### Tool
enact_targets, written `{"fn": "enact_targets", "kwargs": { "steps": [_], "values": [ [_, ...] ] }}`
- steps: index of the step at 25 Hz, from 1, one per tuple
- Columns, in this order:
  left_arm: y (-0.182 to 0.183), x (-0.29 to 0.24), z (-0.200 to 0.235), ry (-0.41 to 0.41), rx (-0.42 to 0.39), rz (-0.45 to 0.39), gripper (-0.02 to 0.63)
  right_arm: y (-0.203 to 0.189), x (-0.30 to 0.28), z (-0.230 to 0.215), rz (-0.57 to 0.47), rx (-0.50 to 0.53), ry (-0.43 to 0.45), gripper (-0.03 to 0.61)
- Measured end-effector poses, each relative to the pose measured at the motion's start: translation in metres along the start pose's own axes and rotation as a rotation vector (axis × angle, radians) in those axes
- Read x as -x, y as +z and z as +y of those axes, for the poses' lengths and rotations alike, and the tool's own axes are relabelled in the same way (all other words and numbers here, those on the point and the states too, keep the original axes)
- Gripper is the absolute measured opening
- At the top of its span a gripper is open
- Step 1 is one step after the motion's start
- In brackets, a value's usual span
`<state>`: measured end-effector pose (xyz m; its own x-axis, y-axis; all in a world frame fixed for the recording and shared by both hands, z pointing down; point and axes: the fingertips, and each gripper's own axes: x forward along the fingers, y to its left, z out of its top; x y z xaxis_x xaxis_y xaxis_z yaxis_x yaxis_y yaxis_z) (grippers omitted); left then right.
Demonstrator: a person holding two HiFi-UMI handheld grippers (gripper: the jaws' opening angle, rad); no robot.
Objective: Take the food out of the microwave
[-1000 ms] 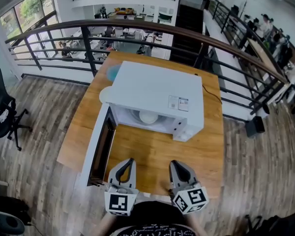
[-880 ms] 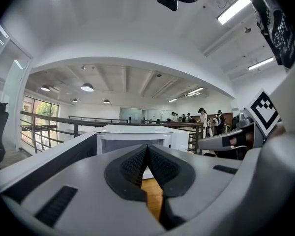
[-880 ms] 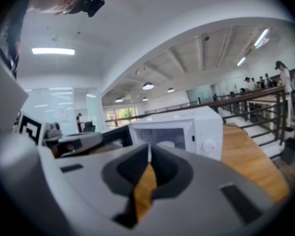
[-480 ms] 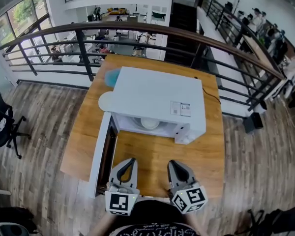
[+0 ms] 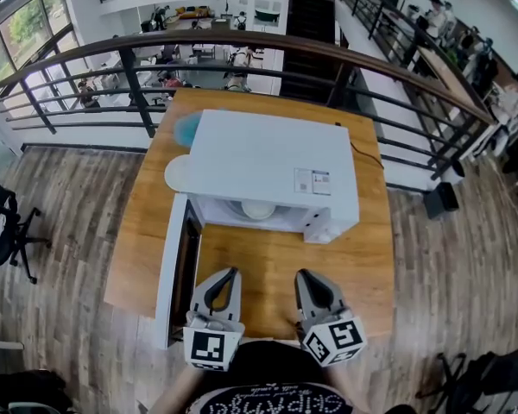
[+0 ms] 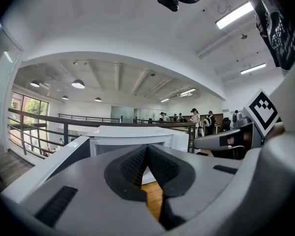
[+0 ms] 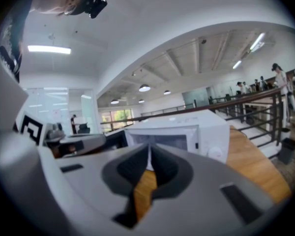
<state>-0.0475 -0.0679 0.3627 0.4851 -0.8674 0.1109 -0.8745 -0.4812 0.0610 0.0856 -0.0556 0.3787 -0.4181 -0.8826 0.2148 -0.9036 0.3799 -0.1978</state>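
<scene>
The white microwave (image 5: 276, 164) stands on the wooden table (image 5: 363, 274), its door (image 5: 171, 270) swung wide open to the left. In its cavity lies a white dish (image 5: 259, 209); whether it holds food cannot be told. My left gripper (image 5: 229, 274) and right gripper (image 5: 304, 276) hover side by side over the table's near part, a short way in front of the opening, both shut and empty. The left gripper (image 6: 146, 149) looks at the microwave (image 6: 132, 134) and its door (image 6: 54, 161). In the right gripper view the right gripper (image 7: 150, 149) faces the microwave (image 7: 187, 129).
A white plate (image 5: 176, 173) and a blue-green object (image 5: 188, 128) lie on the table left of the microwave. A cable (image 5: 369, 158) runs off at its right. A dark railing (image 5: 242, 46) borders the far side, with a lower floor beyond. An office chair (image 5: 4, 222) stands at the left.
Both grippers have edged a little forward toward the microwave, still shut. The head view has shifted slightly; the microwave and its door have not moved.
</scene>
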Motion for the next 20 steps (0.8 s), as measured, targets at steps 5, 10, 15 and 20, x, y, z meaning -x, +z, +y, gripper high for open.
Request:
{"fn": "enact_targets", "kwargs": {
  "steps": [5, 10, 15, 20],
  "values": [
    [0.001, -0.004, -0.002, -0.048, -0.006, -0.012, 0.032, -0.003, -0.001, -0.001, 0.003, 0.018, 0.006, 0.040],
    [-0.010, -0.016, -0.014, -0.125, -0.046, 0.040, 0.035, -0.007, -0.003, -0.002, 0.019, 0.100, 0.015, 0.043],
    [-0.012, -0.035, -0.015, -0.165, -0.120, 0.070, 0.130, -0.009, -0.014, -0.007, 0.053, 0.147, 0.032, 0.118],
    [-0.013, -0.055, -0.006, -0.160, -0.150, 0.086, 0.130, -0.008, -0.028, -0.013, 0.070, 0.206, 0.047, 0.120]
  ]
}}
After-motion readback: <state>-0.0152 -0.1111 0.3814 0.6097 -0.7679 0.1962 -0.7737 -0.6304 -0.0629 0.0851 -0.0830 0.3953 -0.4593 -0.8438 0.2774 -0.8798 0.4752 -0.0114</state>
